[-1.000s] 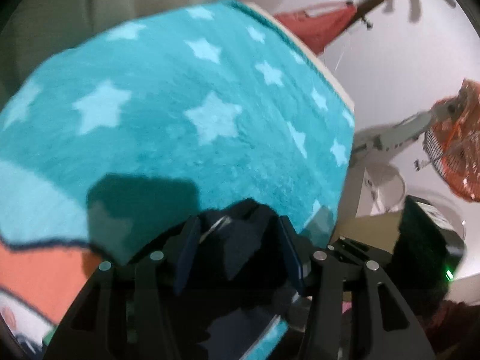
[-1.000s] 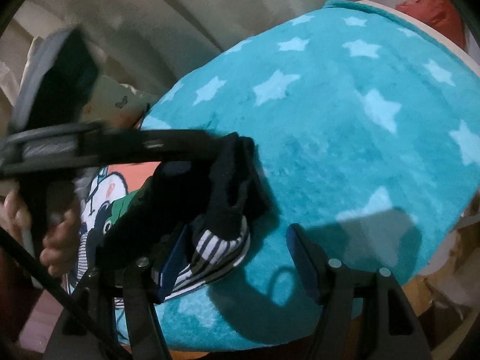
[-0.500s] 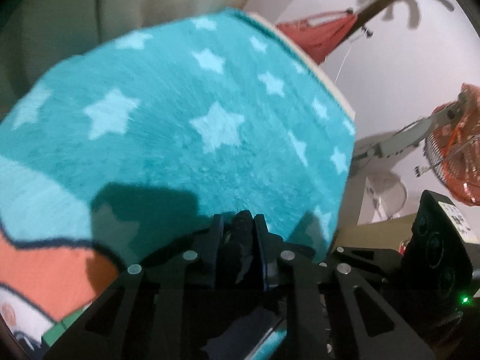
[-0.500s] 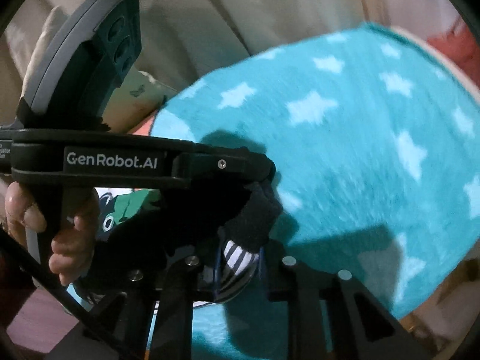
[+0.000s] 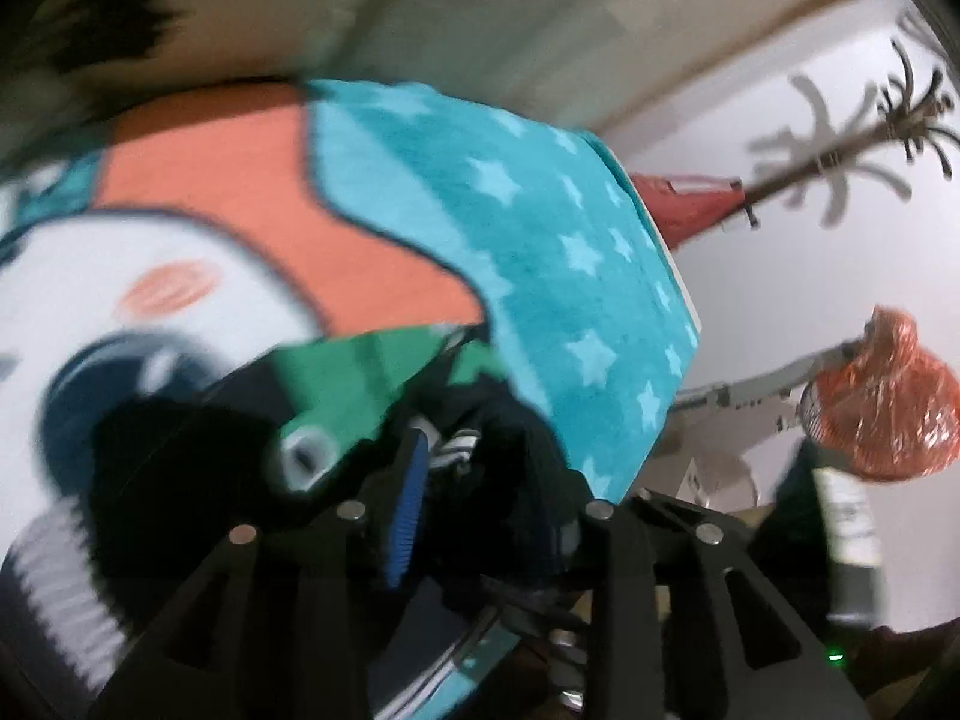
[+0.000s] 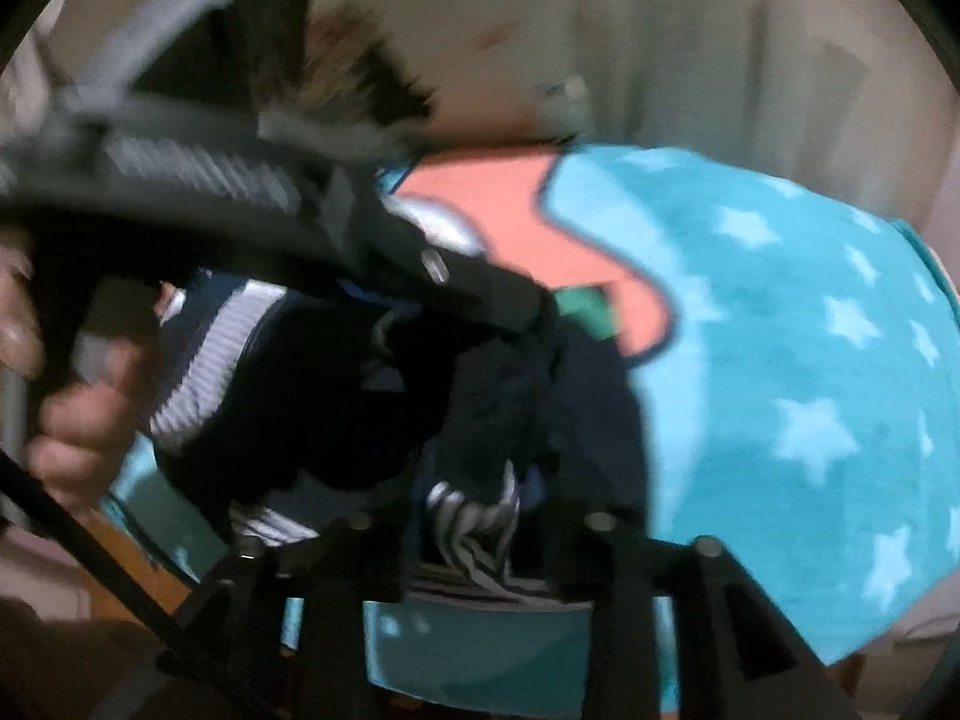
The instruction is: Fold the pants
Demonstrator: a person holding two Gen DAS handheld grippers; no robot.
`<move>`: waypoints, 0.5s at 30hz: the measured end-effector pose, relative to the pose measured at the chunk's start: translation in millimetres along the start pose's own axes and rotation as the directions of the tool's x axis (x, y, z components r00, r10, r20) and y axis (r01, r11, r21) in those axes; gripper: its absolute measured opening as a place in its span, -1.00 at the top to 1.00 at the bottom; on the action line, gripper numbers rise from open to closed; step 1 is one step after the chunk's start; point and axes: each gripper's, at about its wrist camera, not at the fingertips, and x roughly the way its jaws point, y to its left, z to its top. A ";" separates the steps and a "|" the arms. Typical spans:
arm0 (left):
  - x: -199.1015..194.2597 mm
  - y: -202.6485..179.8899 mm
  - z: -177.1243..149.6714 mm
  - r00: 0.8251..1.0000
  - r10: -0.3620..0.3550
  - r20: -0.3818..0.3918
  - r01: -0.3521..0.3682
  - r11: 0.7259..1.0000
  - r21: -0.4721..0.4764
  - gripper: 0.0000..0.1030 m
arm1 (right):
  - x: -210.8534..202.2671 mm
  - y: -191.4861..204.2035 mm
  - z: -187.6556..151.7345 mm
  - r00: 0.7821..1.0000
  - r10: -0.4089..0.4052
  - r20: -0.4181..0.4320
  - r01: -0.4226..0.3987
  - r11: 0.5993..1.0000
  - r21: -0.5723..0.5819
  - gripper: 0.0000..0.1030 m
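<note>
The pants (image 6: 336, 396) are dark navy with a white-striped band, bunched on the teal star blanket (image 6: 810, 360). My right gripper (image 6: 480, 510) is shut on a fold of the pants with the striped band between its fingers. My left gripper (image 5: 474, 468) is shut on dark pants fabric (image 5: 510, 438); its blue pad (image 5: 408, 504) shows on the left finger. In the right wrist view the left gripper's black body (image 6: 288, 222) crosses the upper left, held by a hand (image 6: 78, 420). Both views are motion-blurred.
The blanket (image 5: 540, 252) has an orange, white and green cartoon print (image 5: 228, 198) and covers a raised surface whose edge drops off at the right. An orange-wrapped fan (image 5: 888, 408) and a coat stand (image 5: 840, 138) are by the white wall. A curtain (image 6: 690, 48) hangs behind.
Both grippers closed on the pants, then swung together with the fabric toward the cartoon-printed end of the blanket. The views now blur from that motion.
</note>
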 end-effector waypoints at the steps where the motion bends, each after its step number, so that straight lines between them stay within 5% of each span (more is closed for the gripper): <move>1: -12.7 5.9 -6.0 1.000 -0.007 0.020 0.008 1.000 -0.017 0.33 | 5.9 7.1 -3.2 1.000 -0.018 -0.011 0.017 1.000 -0.019 0.04; 6: -88.3 32.5 -38.8 0.986 0.002 0.168 0.014 0.995 -0.098 -0.01 | -4.9 27.6 -6.3 0.999 -0.046 0.003 0.046 0.997 -0.055 -0.15; 12: -149.8 69.8 -75.1 0.954 0.128 0.272 -0.080 0.980 -0.181 -0.04 | -60.7 8.8 9.5 0.995 -0.012 0.094 0.003 0.996 0.094 -0.15; 15: -161.7 94.6 -89.1 0.944 0.150 0.292 -0.076 0.965 -0.251 -0.04 | -49.8 -7.4 24.7 0.996 -0.035 0.084 0.019 0.982 0.186 0.08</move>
